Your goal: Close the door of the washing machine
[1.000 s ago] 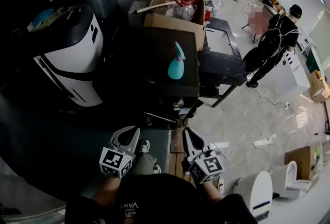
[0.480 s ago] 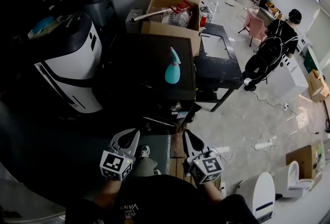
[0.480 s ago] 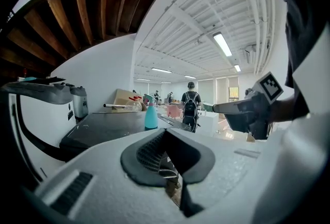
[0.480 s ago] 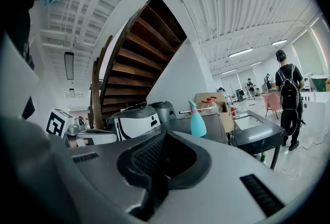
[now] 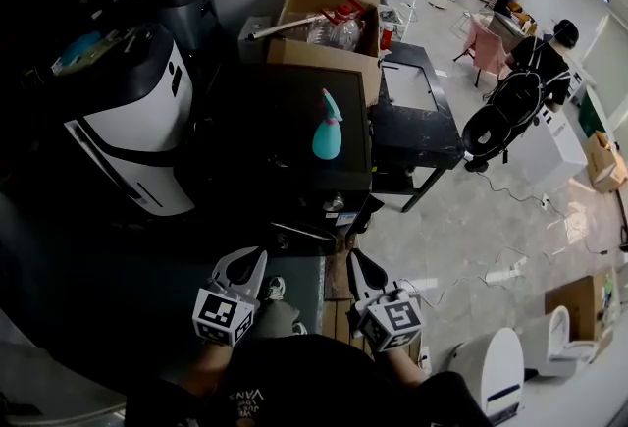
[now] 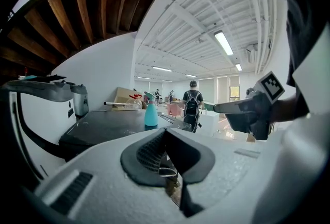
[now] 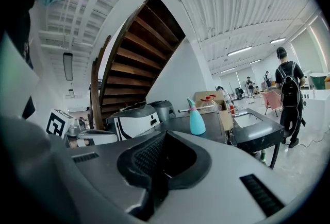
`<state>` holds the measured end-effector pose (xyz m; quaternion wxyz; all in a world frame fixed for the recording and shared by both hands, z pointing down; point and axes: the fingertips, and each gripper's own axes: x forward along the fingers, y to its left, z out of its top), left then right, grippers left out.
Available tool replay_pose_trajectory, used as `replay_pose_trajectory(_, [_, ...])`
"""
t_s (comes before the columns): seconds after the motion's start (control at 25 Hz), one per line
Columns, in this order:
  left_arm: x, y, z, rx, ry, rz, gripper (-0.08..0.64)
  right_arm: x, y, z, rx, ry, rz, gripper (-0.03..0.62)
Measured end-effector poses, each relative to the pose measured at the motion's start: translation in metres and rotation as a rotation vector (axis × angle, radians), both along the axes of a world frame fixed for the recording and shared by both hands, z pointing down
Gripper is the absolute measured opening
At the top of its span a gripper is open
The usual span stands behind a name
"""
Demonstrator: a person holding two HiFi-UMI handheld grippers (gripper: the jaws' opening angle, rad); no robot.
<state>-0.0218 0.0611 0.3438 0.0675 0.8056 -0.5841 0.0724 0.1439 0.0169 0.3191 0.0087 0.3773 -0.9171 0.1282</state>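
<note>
Holding both grippers short of the washing machine; door state not legible.

Item: washing machine (image 5: 265,121), dark-topped, standing ahead of both pairs of jaw tips and well apart from them. Its front lies in deep shadow, so the door cannot be read as open or shut. Left gripper (image 6: 165,131) and right gripper (image 7: 165,134): jaws pressed tip to tip, nothing between them. The scene fits either a door yet to be pushed or one already home, with the grippers clear of it. Surface: flat dark lid bearing one teal spray bottle (image 5: 329,126), beyond the jaws and a little right of them. Room: white-and-black appliance (image 5: 132,111) left of the jaws, cardboard box (image 5: 329,13) far beyond, black cart (image 5: 417,111) right, pale glossy floor (image 5: 491,219), person with backpack (image 5: 520,91) distant right, and a wooden staircase (image 7: 139,58).
</note>
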Motion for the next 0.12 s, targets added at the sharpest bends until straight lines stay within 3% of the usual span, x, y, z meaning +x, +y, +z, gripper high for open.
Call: replay_pose_trajectory(0.12, [-0.0001,-0.0002,0.0032,-0.011,0.011,-0.009,0.009,0.0004,-0.0007,0.002,-0.007,0.005,-0.003,-0.002])
